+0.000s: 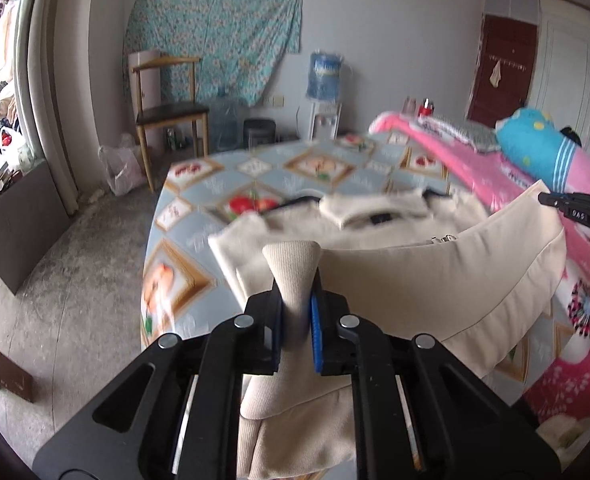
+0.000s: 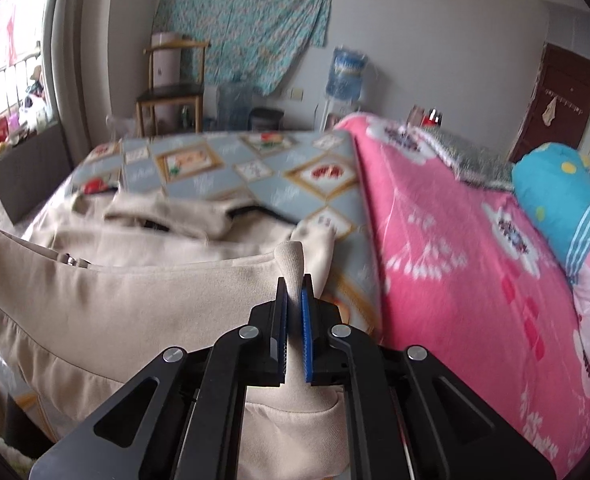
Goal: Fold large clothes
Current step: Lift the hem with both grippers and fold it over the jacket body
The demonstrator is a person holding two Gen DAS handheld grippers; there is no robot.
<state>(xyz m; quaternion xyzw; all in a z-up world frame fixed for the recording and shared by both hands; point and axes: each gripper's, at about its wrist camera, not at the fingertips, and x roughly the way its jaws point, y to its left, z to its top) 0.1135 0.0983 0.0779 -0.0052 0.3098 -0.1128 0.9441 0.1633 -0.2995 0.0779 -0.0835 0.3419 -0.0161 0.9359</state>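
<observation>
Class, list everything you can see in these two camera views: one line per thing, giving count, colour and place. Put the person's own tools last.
Jacket: one, cream, on the bed, its lower edge lifted.
Bed sheet: one, pale blue with framed fruit prints, covering the bed.
Blanket: one, pink patterned, on the bed's right side.
Pillow: one, blue and pink, on the blanket.
Chair: one, wooden with a dark seat, by the far wall.
Hanging cloth: one, teal floral, on the wall.
Water dispenser: one, white with a blue bottle, against the wall.
Door: one, dark red, far right.
Left tongs: black with blue pads, shut on the jacket's hem.
Right tongs: black with blue pads, shut on the hem.
</observation>
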